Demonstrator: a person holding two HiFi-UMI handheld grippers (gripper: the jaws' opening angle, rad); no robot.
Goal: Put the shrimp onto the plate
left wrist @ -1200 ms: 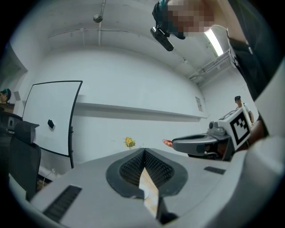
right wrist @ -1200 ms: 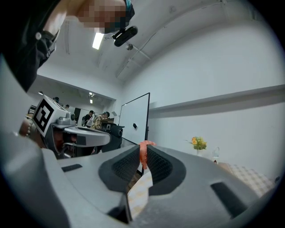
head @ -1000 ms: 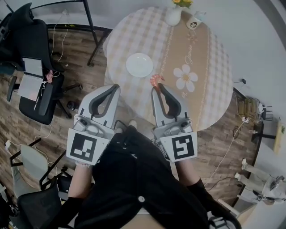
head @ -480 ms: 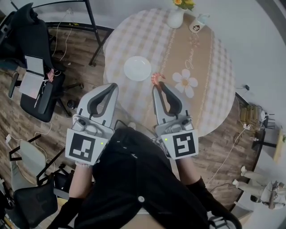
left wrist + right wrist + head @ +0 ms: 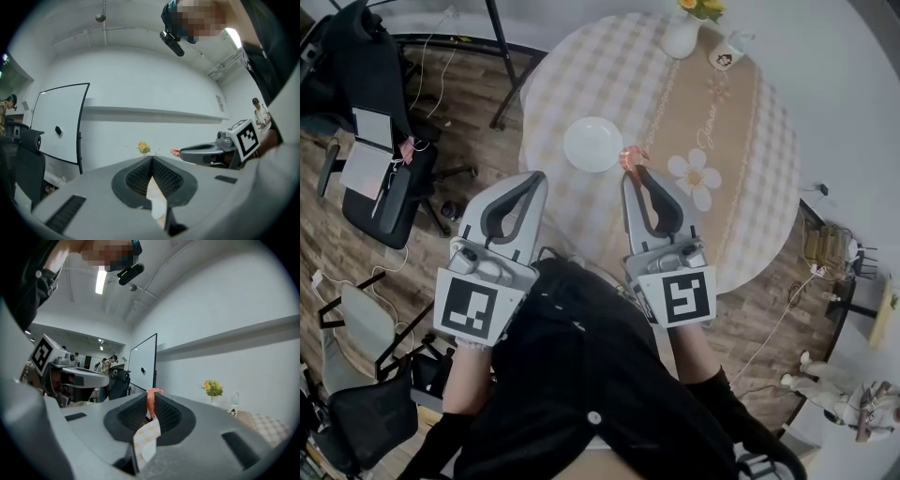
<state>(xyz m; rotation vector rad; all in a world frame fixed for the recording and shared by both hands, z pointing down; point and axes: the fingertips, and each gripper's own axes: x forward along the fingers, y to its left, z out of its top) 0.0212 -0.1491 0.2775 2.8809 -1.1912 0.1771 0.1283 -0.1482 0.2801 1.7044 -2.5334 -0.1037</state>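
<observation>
We record a round tabletop (image 5: pixel 750 187) bearing 1 white plate (image 5: pixel 592 143). The left gripper (image 5: pixel 534 178) hovers at its near-left edge, 2 jaws closed together, empty. The right gripper (image 5: pixel 635 172) pinches the shrimp (image 5: pixel 629 157) just right of the plate.

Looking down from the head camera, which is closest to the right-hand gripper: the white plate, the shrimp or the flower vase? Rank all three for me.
From the right gripper:
1. shrimp, pinched at the gripper's tips.
2. plate, just beyond the tips, to their left.
3. flower vase, at the far edge of the table.
</observation>
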